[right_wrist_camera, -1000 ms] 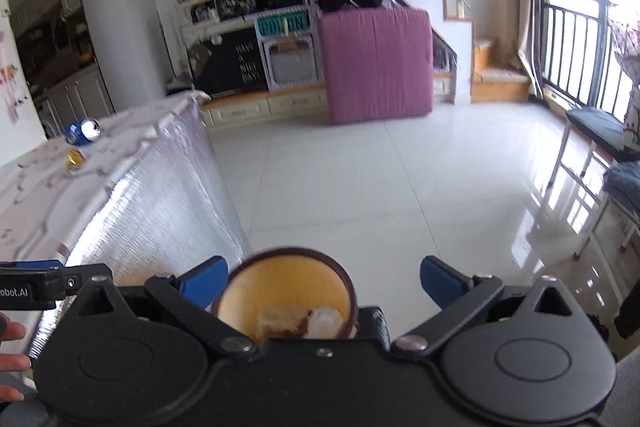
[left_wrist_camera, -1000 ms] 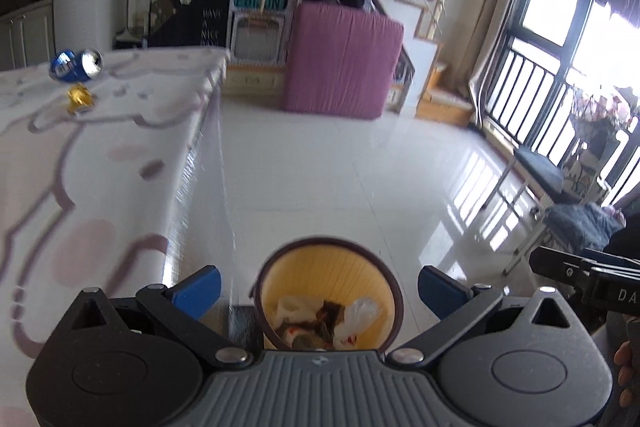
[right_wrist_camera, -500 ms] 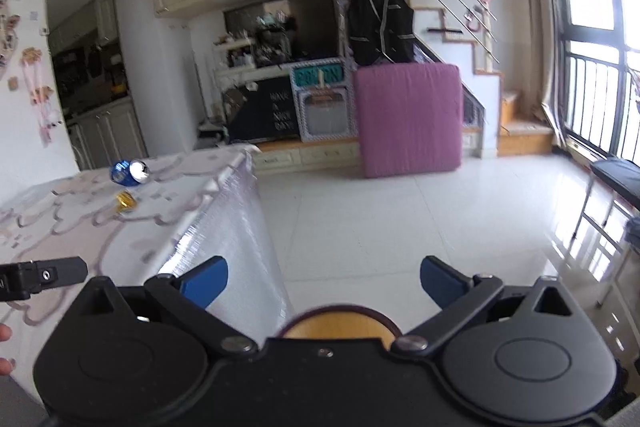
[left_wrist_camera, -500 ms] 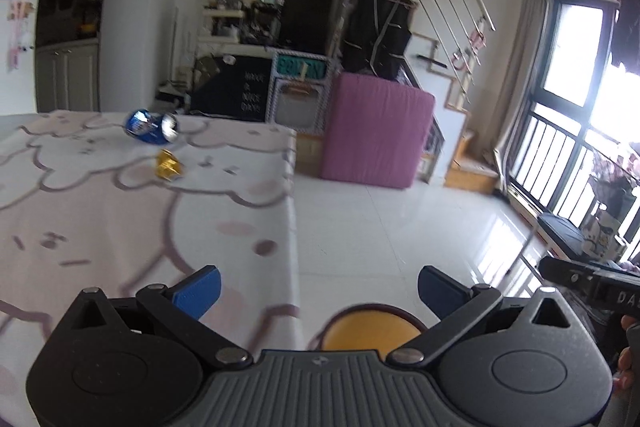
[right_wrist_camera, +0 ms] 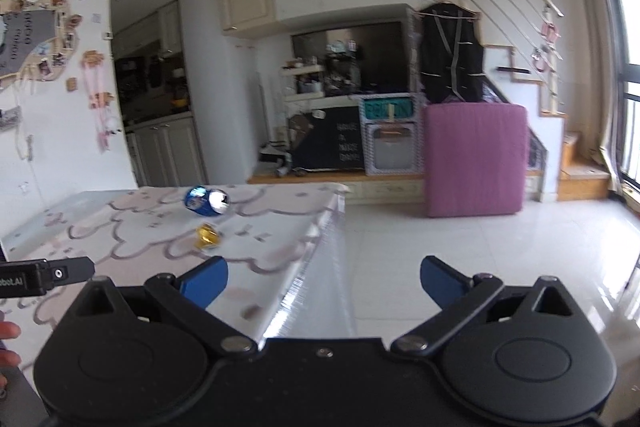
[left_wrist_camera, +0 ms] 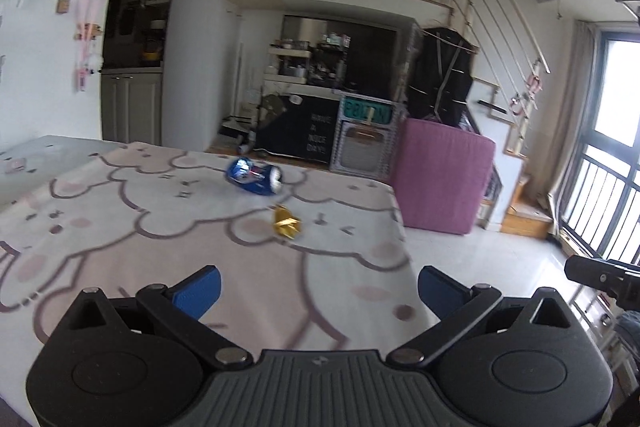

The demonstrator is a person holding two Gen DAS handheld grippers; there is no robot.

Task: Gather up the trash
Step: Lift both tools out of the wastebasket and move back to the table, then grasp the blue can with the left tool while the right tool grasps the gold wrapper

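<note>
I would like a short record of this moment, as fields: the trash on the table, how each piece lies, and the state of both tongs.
trash on table: blue can; gold wrapper
can: lying on its side, crushed
wrapper: crumpled, nearer the tongs than the can, apart from it
table: cloth with a pink cartoon print
left tongs: open, holding nothing, above the table
right tongs: open, holding nothing, over the table edge

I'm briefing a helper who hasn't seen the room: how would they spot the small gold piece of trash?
Find the table covered with a pink cartoon-print cloth, and look toward its far end near the purple block. A crushed blue can lies there on its side; just in front of it is the gold wrapper, far smaller, crumpled and shiny yellow.
</note>
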